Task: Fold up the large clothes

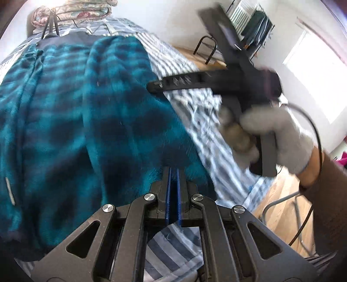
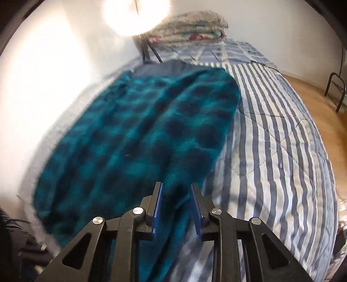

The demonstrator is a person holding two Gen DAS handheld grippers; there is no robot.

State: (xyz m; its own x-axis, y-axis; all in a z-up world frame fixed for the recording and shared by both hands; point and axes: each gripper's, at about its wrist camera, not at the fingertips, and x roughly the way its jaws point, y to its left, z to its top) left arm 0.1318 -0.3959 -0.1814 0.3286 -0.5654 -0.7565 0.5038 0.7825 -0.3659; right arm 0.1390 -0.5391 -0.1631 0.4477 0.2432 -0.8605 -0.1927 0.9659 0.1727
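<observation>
A large teal and dark-blue checked fleece garment [image 1: 86,108] [image 2: 141,130] lies spread lengthwise on a blue-and-white striped quilt [image 2: 271,141] [image 1: 195,112]. My left gripper [image 1: 173,171] is shut, its blue pads together at the garment's near edge; I cannot tell whether cloth is pinched between them. My right gripper [image 2: 176,186] stands open just above the garment's near right corner, and fleece shows through the gap untouched. In the left wrist view that right tool is blurred, with a dark finger [image 1: 180,81] over the garment's right edge and a gloved hand [image 1: 275,132] holding it.
Folded blankets [image 2: 190,28] [image 1: 71,10] are stacked at the far end of the bed, beside thin tripod legs [image 2: 149,52]. A white wall runs along the bed's left side. Wooden floor [image 2: 314,97], a black metal frame [image 2: 336,91] and a clothes rack [image 1: 256,23] lie to the right.
</observation>
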